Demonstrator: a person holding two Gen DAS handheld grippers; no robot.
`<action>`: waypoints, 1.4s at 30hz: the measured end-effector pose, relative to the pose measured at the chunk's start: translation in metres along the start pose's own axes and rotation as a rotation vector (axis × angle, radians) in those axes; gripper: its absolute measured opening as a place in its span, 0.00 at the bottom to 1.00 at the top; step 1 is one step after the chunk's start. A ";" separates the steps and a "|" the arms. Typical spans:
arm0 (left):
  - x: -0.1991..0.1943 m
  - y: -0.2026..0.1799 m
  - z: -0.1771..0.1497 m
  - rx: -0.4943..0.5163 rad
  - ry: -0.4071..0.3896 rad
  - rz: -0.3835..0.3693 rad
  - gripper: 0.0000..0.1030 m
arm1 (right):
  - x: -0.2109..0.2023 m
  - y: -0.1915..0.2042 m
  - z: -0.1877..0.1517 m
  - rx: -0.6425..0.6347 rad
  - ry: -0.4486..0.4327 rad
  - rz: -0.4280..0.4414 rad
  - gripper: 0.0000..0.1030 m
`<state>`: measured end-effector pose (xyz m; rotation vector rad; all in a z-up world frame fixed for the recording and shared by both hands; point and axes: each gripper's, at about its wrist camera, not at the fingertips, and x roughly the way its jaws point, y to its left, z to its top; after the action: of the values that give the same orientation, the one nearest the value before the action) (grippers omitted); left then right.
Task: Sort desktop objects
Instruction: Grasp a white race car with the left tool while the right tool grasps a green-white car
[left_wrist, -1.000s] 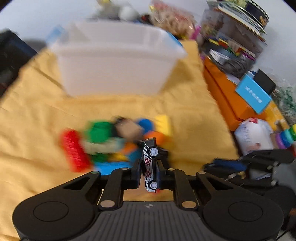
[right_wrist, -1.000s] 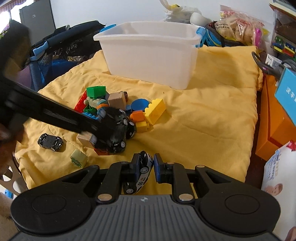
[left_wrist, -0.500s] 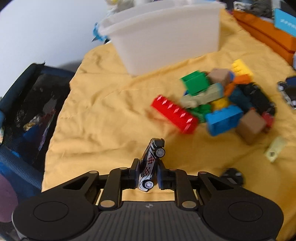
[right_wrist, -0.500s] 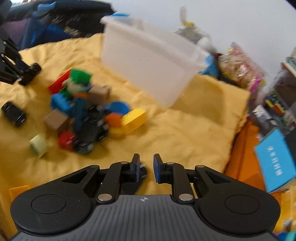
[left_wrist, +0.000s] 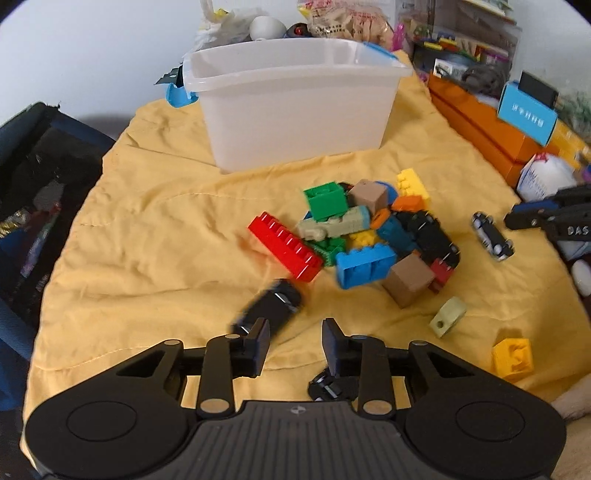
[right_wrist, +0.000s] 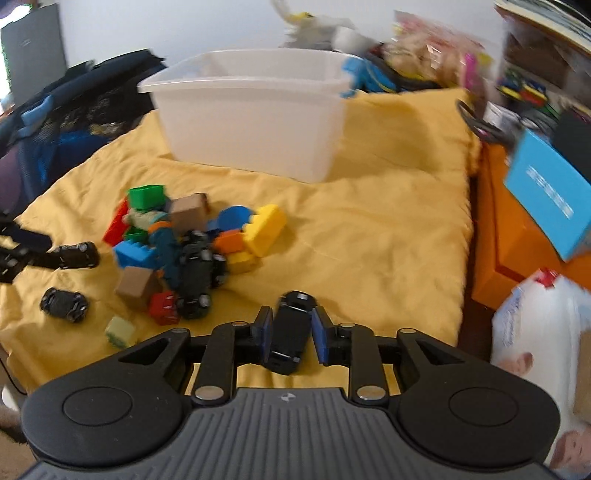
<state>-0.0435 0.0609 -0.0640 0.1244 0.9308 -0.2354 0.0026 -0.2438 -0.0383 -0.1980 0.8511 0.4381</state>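
2 parted claws: left gripper (left_wrist: 295, 343) beside black car (left_wrist: 271, 308); right gripper (right_wrist: 291, 338) straddles dark car (right_wrist: 291, 332).

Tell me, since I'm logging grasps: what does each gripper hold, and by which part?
Left gripper: nothing, jaws open. Right gripper: jaws open around a black toy car, flanking its sides, not visibly clamped.

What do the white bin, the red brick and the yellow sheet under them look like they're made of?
White bin: translucent plastic, probably; light glows through its smooth walls. Red brick: glossy moulded plastic, with a sheen along its studs. Yellow sheet: soft matte fabric, by its wrinkles and stitched seam; the fibre can't be told.
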 end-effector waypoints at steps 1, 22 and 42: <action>0.000 0.001 0.000 -0.003 -0.007 0.012 0.35 | 0.000 -0.001 0.000 0.012 0.002 0.001 0.26; 0.054 0.064 0.023 -0.024 0.099 -0.172 0.36 | 0.044 -0.042 -0.007 0.463 0.133 0.108 0.32; 0.038 -0.039 -0.015 0.334 -0.009 0.306 0.30 | 0.046 -0.017 0.008 0.255 0.229 0.263 0.40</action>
<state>-0.0434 0.0213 -0.1038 0.5696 0.8452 -0.1051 0.0420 -0.2431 -0.0685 0.1033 1.1554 0.5543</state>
